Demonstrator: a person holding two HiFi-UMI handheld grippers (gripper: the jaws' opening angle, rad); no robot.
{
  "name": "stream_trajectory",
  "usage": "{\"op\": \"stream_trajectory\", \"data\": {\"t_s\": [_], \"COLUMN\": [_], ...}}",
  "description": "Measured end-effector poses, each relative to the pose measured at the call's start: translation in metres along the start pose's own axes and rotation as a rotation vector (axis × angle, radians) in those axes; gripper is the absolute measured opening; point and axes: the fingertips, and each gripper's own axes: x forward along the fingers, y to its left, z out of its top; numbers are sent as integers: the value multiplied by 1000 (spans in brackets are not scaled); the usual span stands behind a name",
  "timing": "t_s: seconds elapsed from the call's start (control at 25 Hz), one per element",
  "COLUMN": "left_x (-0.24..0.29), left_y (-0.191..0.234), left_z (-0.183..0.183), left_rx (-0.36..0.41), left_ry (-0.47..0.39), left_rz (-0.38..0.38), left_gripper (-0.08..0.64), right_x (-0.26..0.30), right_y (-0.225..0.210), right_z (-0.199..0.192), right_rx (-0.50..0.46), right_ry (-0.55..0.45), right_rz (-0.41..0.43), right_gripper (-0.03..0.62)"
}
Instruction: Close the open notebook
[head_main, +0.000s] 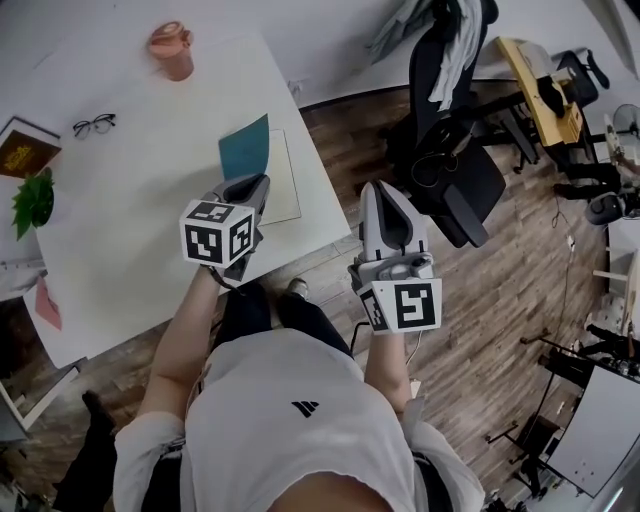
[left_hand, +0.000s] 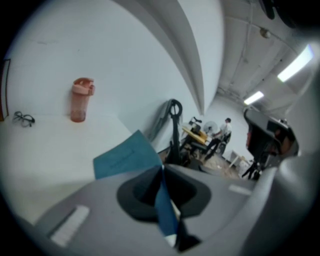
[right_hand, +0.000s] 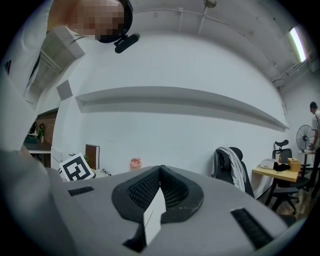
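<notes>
- Notebook (head_main: 246, 150): lies near the right-hand edge of the white tabletop (head_main: 140, 220), open. Its teal cover (left_hand: 122, 159) is raised off the pages and stands tilted. The white page (head_main: 284, 188) underneath lies flat.
- Left gripper (head_main: 257, 184): over the tabletop, just in front of the notebook and pointing at it. Its jaws are nearly together, pinching the near edge of the teal cover. In the left gripper view the thin blue sheet runs down the seam between them, and the rest of the cover fans out beyond the tips to the left.
- Right gripper (head_main: 384, 190): off the tabletop's right edge, over the wood floor (head_main: 500, 300) and well apart from the notebook. Its jaws are closed tip to tip in the right gripper view. A pale sliver shows in the seam; what it is cannot be told.
- Pink bottle (head_main: 172, 50): upright at the far end of the tabletop.
- Glasses (head_main: 94, 125): lying left of the notebook, well apart from it.
- Office chair (head_main: 450, 150): on the floor to the right, with a garment draped over it.
</notes>
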Motion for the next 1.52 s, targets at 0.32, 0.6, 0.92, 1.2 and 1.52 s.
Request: {"op": "stream_trajectory", "data": {"t_s": [0.32,0.6,0.92,1.2,1.52], "left_x": [37,60,77,87,92], "left_y": [-9,-10,-10,-10,-18], "left_z": [-20,-38,-51,-59,-66], "left_rx": [14,21,48,65,86], "left_ry": [83,142,193,229,243], "left_rz": [13,40,80,82,45], "left_gripper": [34,37,46,74,155], "right_x": [-16,-28,-33,-30,-29], "right_y": [-23,-40,-56,-62,-67], "right_z": [-6,-11,-16,-18,-21], "right_rx": [6,9,19,26,28], "right_ry": [17,32,42,45,45], "right_rz": [-46,-76,-91,-86,-80], "right_gripper": [-3,-3,-3,-3,-3]}}
